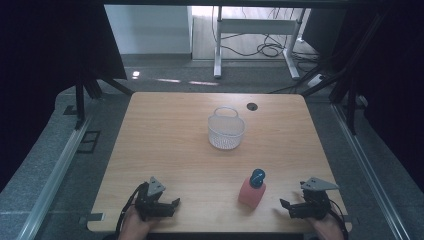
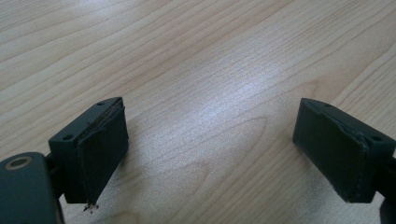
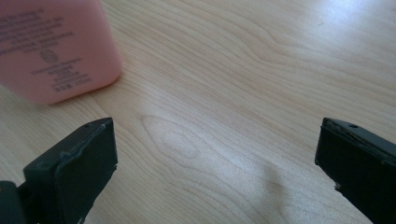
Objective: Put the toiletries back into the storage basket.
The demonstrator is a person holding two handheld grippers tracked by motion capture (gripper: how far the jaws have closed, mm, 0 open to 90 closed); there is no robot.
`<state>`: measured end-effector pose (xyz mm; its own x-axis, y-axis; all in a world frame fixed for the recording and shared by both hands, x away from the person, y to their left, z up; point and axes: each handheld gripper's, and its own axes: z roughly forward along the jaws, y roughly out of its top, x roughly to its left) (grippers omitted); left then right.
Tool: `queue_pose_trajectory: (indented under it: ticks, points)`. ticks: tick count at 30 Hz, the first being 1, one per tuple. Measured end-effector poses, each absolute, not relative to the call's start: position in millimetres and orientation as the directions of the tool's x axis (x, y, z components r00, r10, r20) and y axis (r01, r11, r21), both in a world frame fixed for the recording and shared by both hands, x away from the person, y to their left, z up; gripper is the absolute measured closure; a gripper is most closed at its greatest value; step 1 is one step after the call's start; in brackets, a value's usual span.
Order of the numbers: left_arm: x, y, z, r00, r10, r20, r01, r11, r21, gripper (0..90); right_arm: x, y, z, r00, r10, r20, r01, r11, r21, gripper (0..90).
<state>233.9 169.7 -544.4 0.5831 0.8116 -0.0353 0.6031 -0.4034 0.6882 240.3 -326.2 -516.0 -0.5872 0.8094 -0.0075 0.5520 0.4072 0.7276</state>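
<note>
the pink bottle [image 1: 252,192] stands on the worktop [image 1: 170,145] near its front edge, just left of the right gripper [image 1: 286,206]. both the right and left gripper [image 1: 174,204] have fingers apart, holding nothing.

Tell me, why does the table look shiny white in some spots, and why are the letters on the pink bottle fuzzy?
Left gripper view: light from above bounces off the table as a pale glare patch between the open jaws. Right gripper view: the pink bottle sits very close to the camera, so its print blurs; a soft shadow falls near the right jaw. High view: the sides are dark.
</note>
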Motion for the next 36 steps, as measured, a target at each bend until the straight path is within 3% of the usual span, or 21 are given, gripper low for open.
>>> queue_pose_trajectory:
  ticks: [36]
  points:
    - [233.9, 169.7, -544.4, 0.583, 0.812, -0.035, 0.603, -0.403, 0.688, 10.1, 232.5, -304.2, -484.7, -0.671, 0.737, 0.083, 0.501, 0.369, 0.783, 0.0]
